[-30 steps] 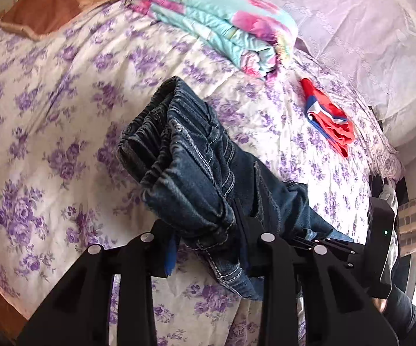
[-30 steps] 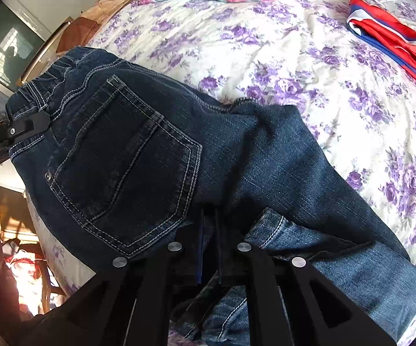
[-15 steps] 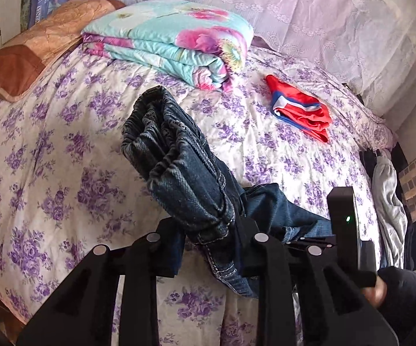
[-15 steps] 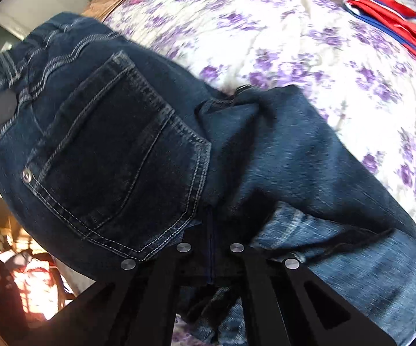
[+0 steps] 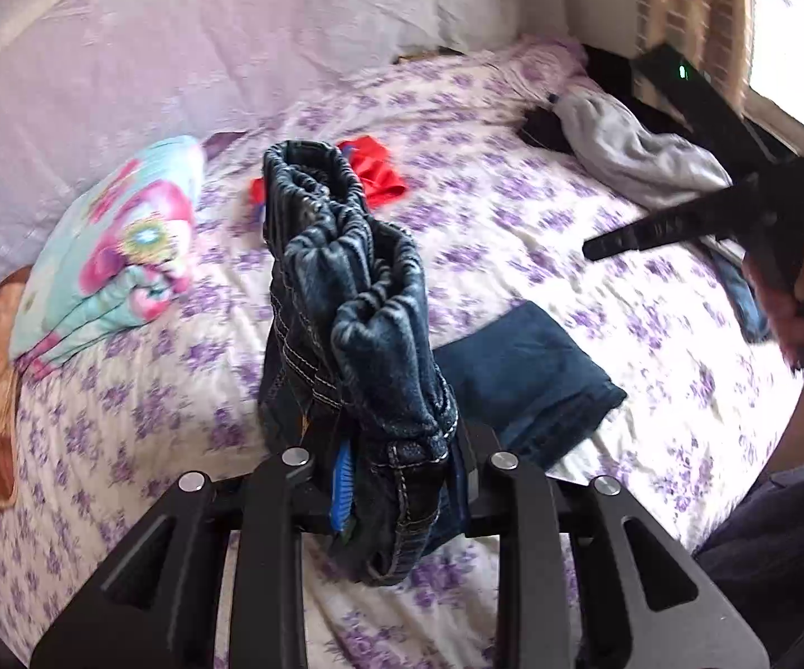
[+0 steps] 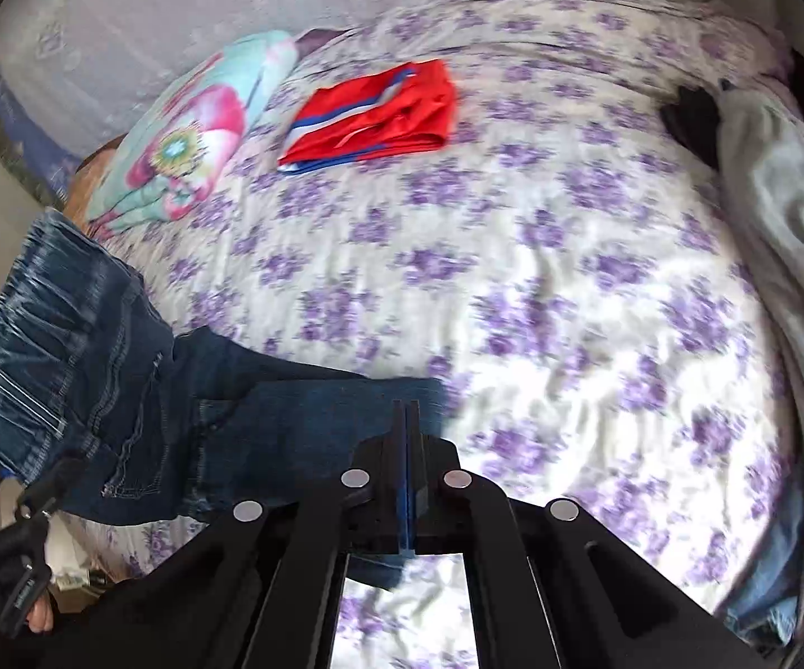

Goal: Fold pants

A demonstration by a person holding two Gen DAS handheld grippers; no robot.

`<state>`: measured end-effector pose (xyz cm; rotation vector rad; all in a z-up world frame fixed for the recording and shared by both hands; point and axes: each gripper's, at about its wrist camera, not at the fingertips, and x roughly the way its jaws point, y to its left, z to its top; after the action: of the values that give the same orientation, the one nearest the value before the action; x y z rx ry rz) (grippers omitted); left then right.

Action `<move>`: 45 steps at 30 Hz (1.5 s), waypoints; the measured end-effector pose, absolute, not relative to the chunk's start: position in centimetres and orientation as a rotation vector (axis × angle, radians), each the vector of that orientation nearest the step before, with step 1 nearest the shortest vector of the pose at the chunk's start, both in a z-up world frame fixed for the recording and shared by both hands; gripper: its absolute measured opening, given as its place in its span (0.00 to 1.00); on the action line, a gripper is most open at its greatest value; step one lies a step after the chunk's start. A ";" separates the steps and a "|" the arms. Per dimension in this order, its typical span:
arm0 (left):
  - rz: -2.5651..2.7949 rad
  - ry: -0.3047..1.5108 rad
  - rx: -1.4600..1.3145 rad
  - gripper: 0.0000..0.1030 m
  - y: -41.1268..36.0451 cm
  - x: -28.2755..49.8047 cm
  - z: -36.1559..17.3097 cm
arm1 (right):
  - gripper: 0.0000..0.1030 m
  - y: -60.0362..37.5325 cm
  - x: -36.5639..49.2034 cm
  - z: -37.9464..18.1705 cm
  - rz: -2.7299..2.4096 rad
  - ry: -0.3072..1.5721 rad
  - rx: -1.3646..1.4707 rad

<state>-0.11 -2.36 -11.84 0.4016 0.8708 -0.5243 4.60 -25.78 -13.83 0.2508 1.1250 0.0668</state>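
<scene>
Pants [image 5: 357, 301] half folded: left gripper [image 5: 396, 479] clamps bunched waistband, right gripper [image 6: 406, 479] closed empty, legs need flattening on bed [image 6: 569, 279].

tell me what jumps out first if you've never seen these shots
The bunched jeans clamped upright in the left gripper, right in front of the left camera. Behind them, on the purple-flowered bedspread, lie a folded red garment and a floral quilt; the right gripper is shut, holding nothing.
</scene>
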 end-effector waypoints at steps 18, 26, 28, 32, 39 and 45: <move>-0.799 1.058 0.327 0.55 -9.0 0.5 -16.6 | 0.03 -25.8 3.9 -13.4 0.316 1.093 0.238; -0.530 1.100 -0.112 0.61 3.1 6.0 -13.8 | 0.03 -19.5 4.3 -17.5 0.373 1.256 0.042; -0.534 1.133 -0.158 0.55 3.6 6.4 -14.9 | 0.03 -19.3 3.5 -19.3 0.324 1.307 -0.001; -0.527 1.240 -0.154 0.30 2.0 7.0 -19.5 | 0.02 -19.1 3.3 -21.1 0.263 1.343 -0.021; -0.498 1.330 -0.153 0.10 1.8 9.2 -24.0 | 0.01 -18.6 4.0 -20.9 0.267 1.343 -0.048; -0.468 1.224 -0.238 0.12 6.6 7.5 -18.7 | 0.50 -15.2 6.8 -14.6 0.368 1.273 -0.095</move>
<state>7.45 6.62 -18.72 -0.2383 1.2239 -0.4682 6.80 -15.19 -14.64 -0.0950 1.2733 0.3677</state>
